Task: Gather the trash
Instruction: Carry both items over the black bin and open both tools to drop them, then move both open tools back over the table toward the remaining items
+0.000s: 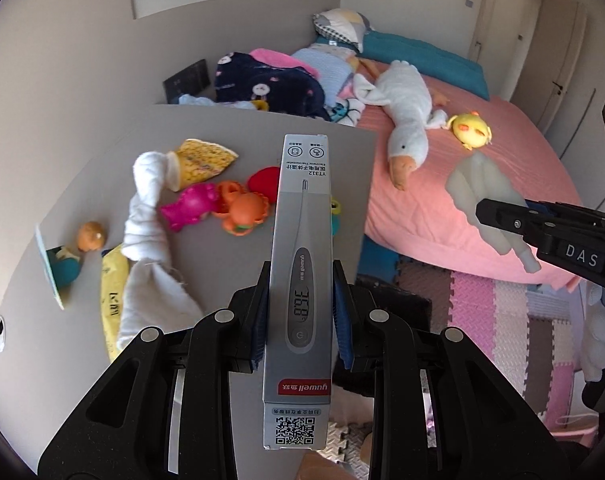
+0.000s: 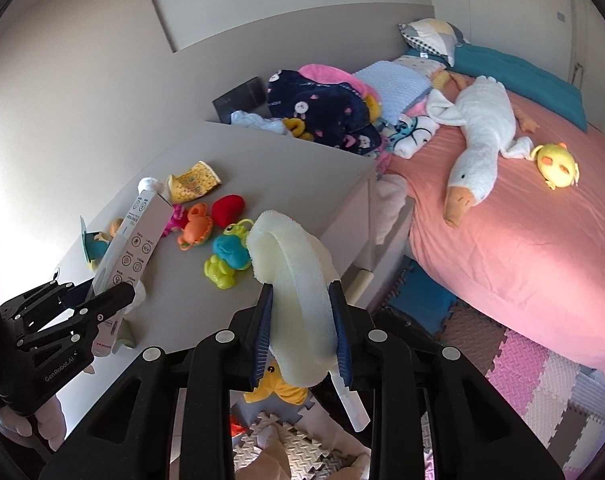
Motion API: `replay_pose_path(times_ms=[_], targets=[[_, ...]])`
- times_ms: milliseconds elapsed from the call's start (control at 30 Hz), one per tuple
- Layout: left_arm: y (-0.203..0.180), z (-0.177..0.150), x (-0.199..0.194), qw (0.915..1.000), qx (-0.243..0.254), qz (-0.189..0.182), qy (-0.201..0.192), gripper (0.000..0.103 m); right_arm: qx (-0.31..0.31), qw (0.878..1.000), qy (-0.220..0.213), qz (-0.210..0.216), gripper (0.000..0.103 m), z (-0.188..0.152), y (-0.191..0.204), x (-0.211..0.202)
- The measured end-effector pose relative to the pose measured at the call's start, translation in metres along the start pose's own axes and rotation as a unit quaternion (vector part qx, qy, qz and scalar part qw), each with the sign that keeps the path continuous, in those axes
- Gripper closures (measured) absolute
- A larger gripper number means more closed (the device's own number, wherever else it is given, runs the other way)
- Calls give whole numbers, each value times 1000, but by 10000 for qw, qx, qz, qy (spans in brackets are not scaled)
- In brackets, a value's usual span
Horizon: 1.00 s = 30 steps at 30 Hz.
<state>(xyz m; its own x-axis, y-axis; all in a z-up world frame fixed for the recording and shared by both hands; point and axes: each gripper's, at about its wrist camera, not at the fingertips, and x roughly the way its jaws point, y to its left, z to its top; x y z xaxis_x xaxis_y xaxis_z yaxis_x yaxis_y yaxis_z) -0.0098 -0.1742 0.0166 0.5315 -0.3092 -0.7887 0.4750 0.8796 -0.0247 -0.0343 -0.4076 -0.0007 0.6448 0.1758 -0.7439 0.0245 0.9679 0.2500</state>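
Left gripper [image 1: 300, 304] pinches the thermometer box [image 1: 301, 256] upright, above the table [image 1: 222, 128] edge. Right gripper [image 2: 302, 328] clamps the foam sheet [image 2: 298, 280], beside the bed [image 2: 522, 248]. Step in hand, by my reading: carrying. Next move: locate a bin, none visible.

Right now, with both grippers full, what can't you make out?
- A bin: in neither view.
- Floor under the grippers, both views: hidden by the gripper bodies.
- Foam piece lower end, right wrist view: cut off behind the right gripper.
- Table items behind the thermometer box, left wrist view.
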Motion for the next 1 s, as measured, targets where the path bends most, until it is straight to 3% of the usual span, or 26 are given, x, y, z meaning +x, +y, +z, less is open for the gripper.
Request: replay_pose_path(times_ms=[300, 400, 467, 500, 533, 700, 1000], targets=[[-62, 14, 30, 9968, 556, -520, 232, 76, 533, 9977, -12, -412, 72, -11, -60, -19], [-79, 15, 40, 9936, 723, -779, 372, 72, 686, 9965, 41, -484, 58, -12, -78, -21], [-89, 16, 45, 9918, 819, -902, 386, 36, 841, 9933, -41, -796, 29, -13, -88, -27], [-94, 16, 45, 9915, 864, -917, 325, 9, 932, 9901, -139, -1040, 25, -12, -95, -30], [-99, 16, 45, 9917, 919, -877, 213, 6, 1006, 9874, -236, -1200, 23, -12, -100, -34], [-117, 15, 51, 9902, 1122, -806, 180, 6, 1187, 9829, -342, -1365, 23, -13, -121, -42], [-103, 13, 50, 9933, 904, -679, 237, 6, 1167, 9840, -325, -1306, 23, -17, -119, -44]])
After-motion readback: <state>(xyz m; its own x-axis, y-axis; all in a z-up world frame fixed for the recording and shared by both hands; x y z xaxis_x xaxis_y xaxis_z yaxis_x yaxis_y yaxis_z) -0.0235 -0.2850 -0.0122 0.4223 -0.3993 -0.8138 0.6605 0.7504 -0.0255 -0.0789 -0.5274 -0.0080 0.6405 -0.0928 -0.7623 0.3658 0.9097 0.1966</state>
